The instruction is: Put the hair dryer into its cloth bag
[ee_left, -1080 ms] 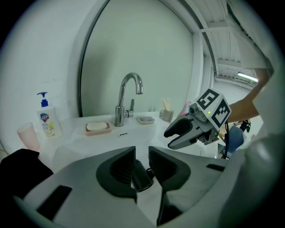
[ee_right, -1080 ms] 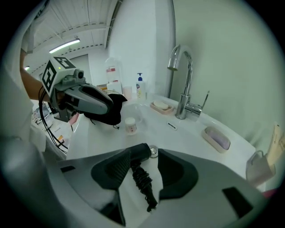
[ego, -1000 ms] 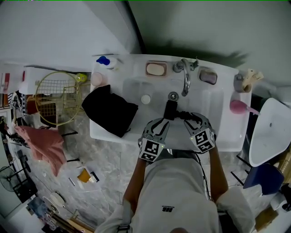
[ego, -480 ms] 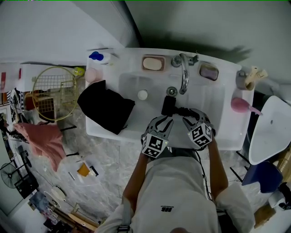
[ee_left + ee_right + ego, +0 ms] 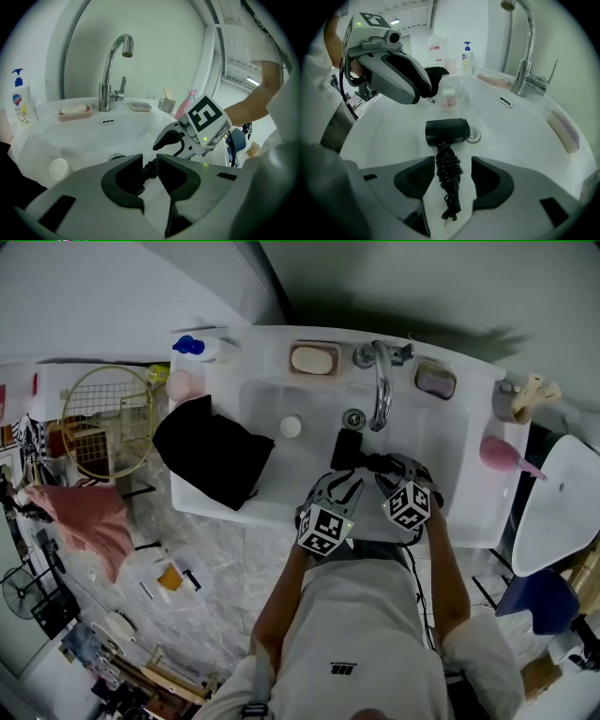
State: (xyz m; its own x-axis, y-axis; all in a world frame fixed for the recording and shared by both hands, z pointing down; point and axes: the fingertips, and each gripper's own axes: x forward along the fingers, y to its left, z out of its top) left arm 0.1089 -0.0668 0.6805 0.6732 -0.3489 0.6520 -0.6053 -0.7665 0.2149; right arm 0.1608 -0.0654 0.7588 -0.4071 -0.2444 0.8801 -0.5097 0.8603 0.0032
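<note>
Head view: hair dryer [image 5: 345,448] lies in the sink [image 5: 272,399] basin by the drain [image 5: 353,418], unmoved since a second ago. The cloth bag [image 5: 211,460] sits well apart on the left ledge, and left tool [image 5: 339,484] and right tool [image 5: 382,474] sit side by side at the near rim, tilted down at the dryer. Left gripper view: jaws a narrow slit, gripping nothing. Right gripper view: jaws have just been opening, now half-wide, straddling the cord-wrapped handle without pressing, likely lining up the pickup.
</note>
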